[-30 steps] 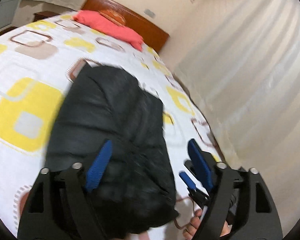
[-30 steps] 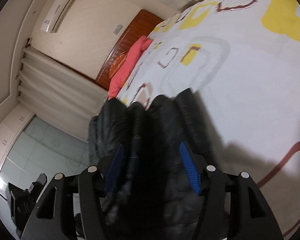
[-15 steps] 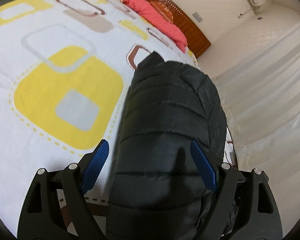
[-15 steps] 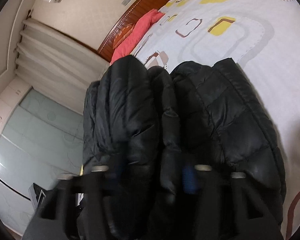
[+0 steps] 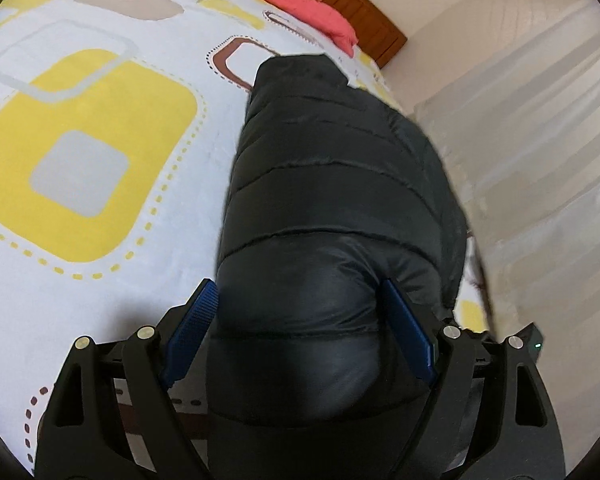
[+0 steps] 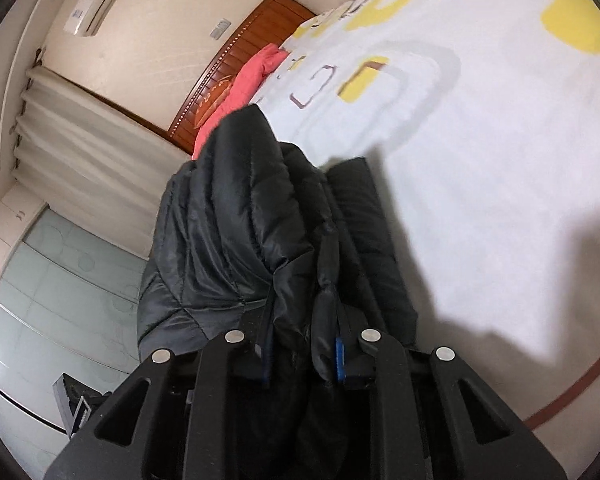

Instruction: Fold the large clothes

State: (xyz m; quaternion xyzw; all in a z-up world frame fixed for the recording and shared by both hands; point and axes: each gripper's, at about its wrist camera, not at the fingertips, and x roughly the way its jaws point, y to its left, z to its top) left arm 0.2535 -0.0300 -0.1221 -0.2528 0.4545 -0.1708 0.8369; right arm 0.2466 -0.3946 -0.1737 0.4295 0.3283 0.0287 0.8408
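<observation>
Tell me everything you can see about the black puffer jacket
The black puffer jacket is quilted in horizontal padded channels, with a smooth, slightly shiny shell that looks like nylon. It is bunched into a long thick bundle, with several layers gathered together. The left gripper straddles a rounded fold, its blue pads wide apart against the sides. The right gripper is clamped on a gathered edge. The jacket extends over the patterned bedspread; whether it rests on it is unclear.

Soft indoor light, fisheye-bent dark edges, slight blur, shadow on bedspread point(image 6: 500, 240)
</observation>
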